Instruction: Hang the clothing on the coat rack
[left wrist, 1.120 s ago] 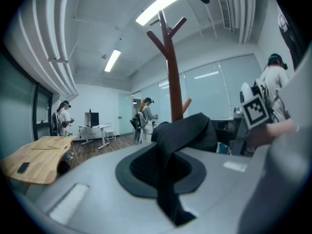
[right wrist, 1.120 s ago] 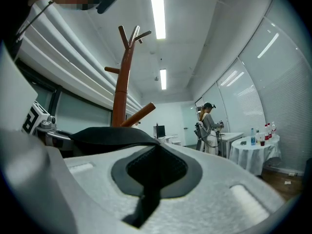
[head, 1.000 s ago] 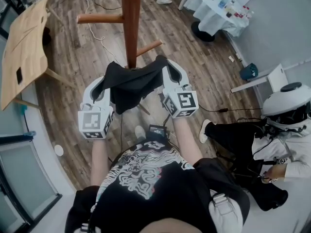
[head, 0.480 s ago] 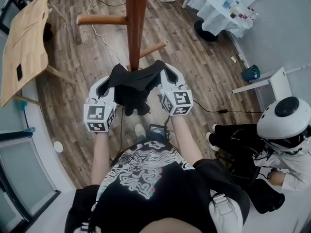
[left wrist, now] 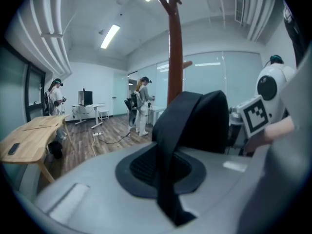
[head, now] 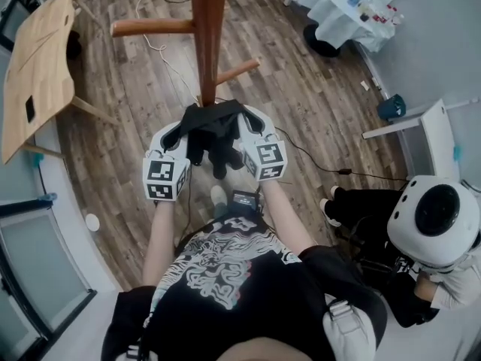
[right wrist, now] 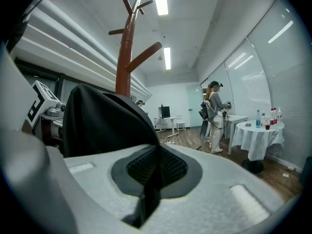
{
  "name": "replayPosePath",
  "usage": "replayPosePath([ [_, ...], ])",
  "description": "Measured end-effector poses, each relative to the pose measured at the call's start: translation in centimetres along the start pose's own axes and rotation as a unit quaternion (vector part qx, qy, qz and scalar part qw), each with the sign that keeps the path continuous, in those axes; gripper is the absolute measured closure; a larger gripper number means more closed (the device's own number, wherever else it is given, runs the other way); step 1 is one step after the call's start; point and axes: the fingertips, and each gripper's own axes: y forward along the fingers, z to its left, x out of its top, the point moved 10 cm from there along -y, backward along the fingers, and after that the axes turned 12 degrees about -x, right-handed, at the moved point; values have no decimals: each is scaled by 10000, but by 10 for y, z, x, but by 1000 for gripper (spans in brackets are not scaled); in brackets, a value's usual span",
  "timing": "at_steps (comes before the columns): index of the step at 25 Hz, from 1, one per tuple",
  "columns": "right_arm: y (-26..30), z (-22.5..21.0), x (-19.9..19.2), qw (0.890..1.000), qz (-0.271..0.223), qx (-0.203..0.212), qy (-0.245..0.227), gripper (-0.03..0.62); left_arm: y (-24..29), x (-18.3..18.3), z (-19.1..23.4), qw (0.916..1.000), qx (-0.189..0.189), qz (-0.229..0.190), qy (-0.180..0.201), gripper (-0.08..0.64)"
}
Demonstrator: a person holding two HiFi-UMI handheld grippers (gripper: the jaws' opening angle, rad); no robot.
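Both sets of jaws are pressed together on black cloth. The left gripper (left wrist: 168, 172) pinches a narrow fold of the garment (left wrist: 197, 123) between its dark pads, and the right gripper (right wrist: 148, 177) nips another fold of the garment (right wrist: 100, 126) the same way.

From the head view, the left gripper (head: 183, 130) and right gripper (head: 244, 120) are held side by side, near each other. The garment (head: 213, 130) is bunched between their tips, with loose folds hanging below. The person's bare forearms reach forward from a black patterned T-shirt (head: 225, 277).

Just beyond the tips stands the rack (head: 208, 28), a reddish-brown wooden post with one peg running left and a shorter one angled right. The garment sits low and close in front of the post; whether it touches cannot be told. In both gripper views the rack (left wrist: 174, 48) (right wrist: 126, 57) rises well above the cloth.

A plank floor (head: 135, 104) spreads around the scene. A light wooden table (head: 41, 59) stands at far left and a round table under a white cloth (head: 342, 13) at far right. A person in a white helmet (head: 436, 216) crouches at near right. In the right gripper view a bystander (right wrist: 214, 116) stands beside the white-clothed table.
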Motion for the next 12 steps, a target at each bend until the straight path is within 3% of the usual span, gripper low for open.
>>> replayPosePath([
  [8,-7,4,-1,9998,145,63,-136,580,4,-9,-2,9994,-262,37,-229,551],
  [12,-15,3,-3,9998,206,84,11,519,4,-11,-5,9988,-381,58,-310,539],
])
